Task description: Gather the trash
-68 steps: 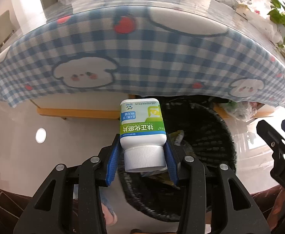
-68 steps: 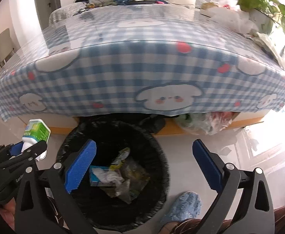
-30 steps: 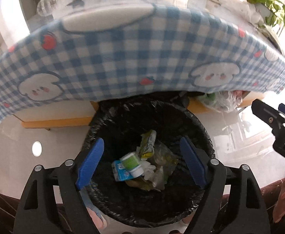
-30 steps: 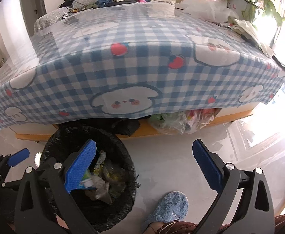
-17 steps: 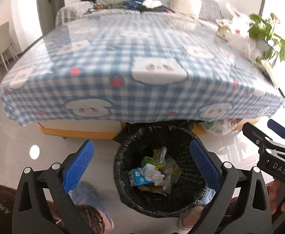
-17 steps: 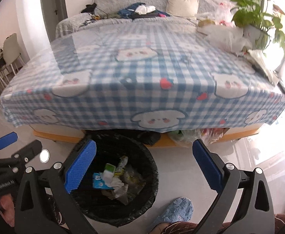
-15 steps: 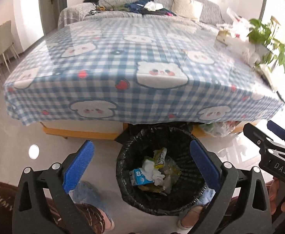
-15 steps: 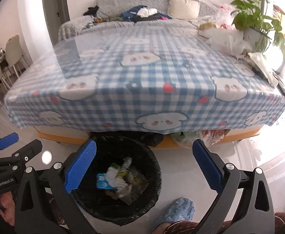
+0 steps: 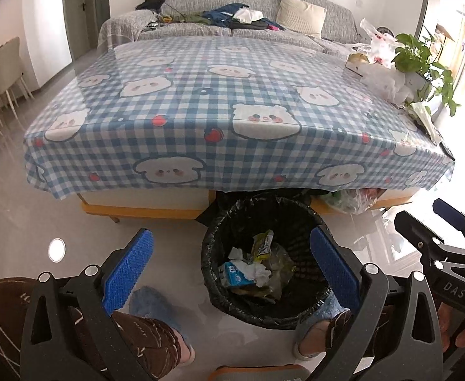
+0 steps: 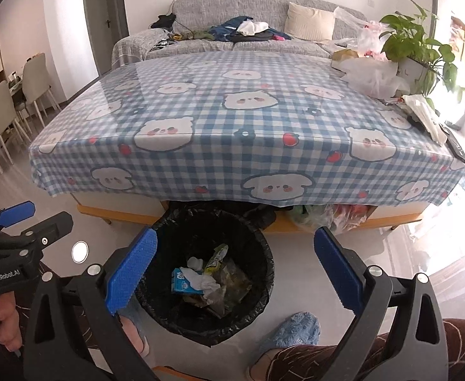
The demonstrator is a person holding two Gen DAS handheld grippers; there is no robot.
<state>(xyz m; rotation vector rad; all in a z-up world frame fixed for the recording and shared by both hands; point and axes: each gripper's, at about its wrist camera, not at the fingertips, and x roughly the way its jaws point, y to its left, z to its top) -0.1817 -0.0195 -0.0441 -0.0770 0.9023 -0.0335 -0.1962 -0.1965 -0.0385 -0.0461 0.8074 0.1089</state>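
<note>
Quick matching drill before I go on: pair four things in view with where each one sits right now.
Things:
1. blue carton
2. potted plant
3. cream pillow
4. bin

Places:
a. on the grey sofa
b. on the floor at the table's near edge
c. inside the bin
d. far right of the table

Pairs: 1-c, 2-d, 3-a, 4-b

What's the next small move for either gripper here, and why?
Probably carry the right gripper toward the far right corner of the table, where plastic bags sit. Both it and the left gripper are open and empty, over the bin.
</note>
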